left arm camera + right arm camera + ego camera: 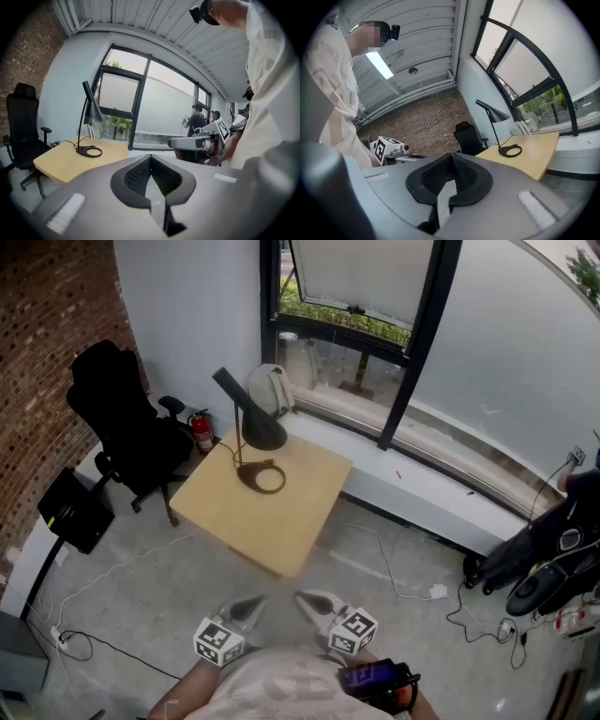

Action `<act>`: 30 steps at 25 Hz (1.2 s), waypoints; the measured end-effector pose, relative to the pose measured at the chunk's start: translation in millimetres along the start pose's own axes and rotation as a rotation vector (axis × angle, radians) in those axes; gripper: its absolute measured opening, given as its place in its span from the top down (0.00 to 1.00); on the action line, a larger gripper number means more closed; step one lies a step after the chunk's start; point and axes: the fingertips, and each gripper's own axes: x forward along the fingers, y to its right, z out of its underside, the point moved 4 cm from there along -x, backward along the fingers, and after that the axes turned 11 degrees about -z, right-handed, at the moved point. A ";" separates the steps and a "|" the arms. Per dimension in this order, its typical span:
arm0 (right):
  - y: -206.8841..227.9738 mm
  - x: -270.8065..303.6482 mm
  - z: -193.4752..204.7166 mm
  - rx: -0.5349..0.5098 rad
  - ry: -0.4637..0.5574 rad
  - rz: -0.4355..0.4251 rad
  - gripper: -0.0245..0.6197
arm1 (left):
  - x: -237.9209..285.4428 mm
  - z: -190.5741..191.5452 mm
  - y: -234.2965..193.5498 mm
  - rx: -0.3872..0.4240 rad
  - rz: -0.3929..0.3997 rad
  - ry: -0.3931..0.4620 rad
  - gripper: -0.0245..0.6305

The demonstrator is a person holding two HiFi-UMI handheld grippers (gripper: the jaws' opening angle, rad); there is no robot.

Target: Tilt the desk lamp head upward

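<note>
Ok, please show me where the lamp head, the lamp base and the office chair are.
lamp head (263, 432): head view, on the outer side of the dark shade.
lamp base (247, 475): head view, on the left part of the ring.
office chair (117, 404): head view, on the black backrest.

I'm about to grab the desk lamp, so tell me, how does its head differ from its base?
The lamp head is a closed cone, the base an open ring. The head is raised above the table and slants down; the base lies flat on it. Both are dark.
</note>
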 end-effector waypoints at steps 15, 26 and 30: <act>11.8 21.0 -10.6 -0.002 0.004 0.044 0.94 | -6.3 -5.6 -35.3 -0.018 -0.030 0.017 0.96; 5.9 22.6 -11.7 -0.003 -0.003 0.076 0.94 | -14.1 -11.4 -40.0 -0.011 -0.028 0.039 0.96; -0.1 24.0 -2.9 0.003 -0.010 0.088 0.94 | -22.3 -5.3 -41.1 -0.023 -0.018 0.029 0.96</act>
